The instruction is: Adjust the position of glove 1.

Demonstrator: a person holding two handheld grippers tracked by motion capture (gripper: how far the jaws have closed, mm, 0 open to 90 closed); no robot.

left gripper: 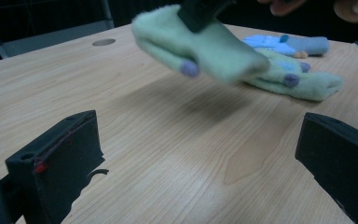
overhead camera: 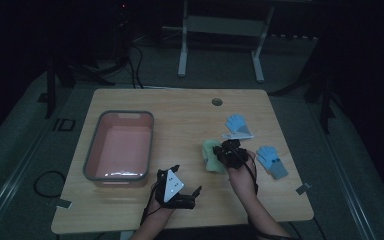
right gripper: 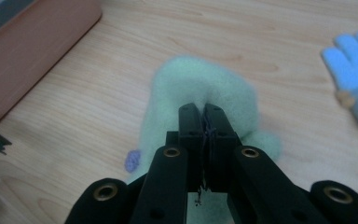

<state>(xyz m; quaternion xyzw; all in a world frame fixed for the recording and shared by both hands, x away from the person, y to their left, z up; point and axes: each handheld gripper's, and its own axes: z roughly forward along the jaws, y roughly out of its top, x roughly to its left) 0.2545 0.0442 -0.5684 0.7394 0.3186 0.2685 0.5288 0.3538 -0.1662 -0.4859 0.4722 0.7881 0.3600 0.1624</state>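
Note:
My right gripper (right gripper: 204, 112) is shut on a pale green fleece glove (right gripper: 200, 84) with purple dots and holds it just off the wooden table (overhead camera: 180, 105). In the left gripper view this lifted glove (left gripper: 200, 46) hangs from the right gripper (left gripper: 200, 11), and a second green glove (left gripper: 303, 84) lies flat behind it. My left gripper (left gripper: 205, 140) is open, its jaws far apart over bare wood in front of the gloves. From above, the left gripper (overhead camera: 186, 178) sits near the front edge, and the right gripper (overhead camera: 228, 150) is on the green glove (overhead camera: 211, 152).
A pink bin with a grey rim (overhead camera: 92, 150) stands on the table's left side and is empty. Two light blue gloves lie to the right, one (overhead camera: 237, 124) farther back and one (overhead camera: 271, 161) beside the right hand. A cable hole (overhead camera: 217, 102) is near the far edge.

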